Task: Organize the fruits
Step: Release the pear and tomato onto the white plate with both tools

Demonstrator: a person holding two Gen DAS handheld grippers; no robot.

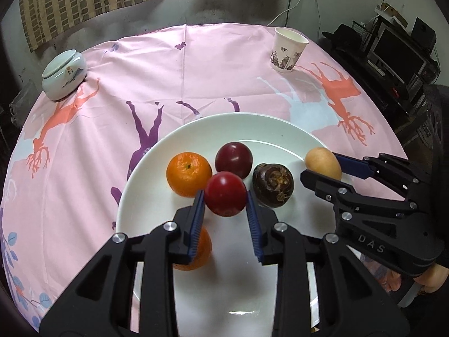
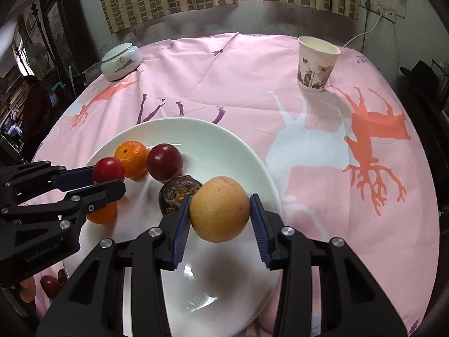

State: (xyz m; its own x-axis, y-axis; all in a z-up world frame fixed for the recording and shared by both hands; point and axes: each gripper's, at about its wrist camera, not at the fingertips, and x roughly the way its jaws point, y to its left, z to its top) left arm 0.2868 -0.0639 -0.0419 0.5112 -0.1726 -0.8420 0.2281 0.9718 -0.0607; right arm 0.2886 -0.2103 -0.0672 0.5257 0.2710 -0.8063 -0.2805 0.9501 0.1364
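Left gripper (image 1: pixel 224 202): jaws flanking a red plum (image 1: pixel 224 193) above the white plate (image 1: pixel 280 129), contact uncertain. Right gripper (image 2: pixel 220 210): jaws pinching a yellow-brown fruit (image 2: pixel 220 209) over the plate's right side. On plate: two oranges (image 1: pixel 188 174), dark plum (image 1: pixel 233 159), brown wrinkled fruit (image 1: pixel 272 184). Table, pink cloth (image 1: pixel 196 70): paper cup (image 1: pixel 287 50), lidded jar (image 1: pixel 64 74).

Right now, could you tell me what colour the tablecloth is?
Pink tablecloth with orange, purple and pale-blue deer silhouettes; clearest in the right wrist view.

Dim room, window backlight, plate (image 1: pixel 280 129) glare, fisheye-bent edges
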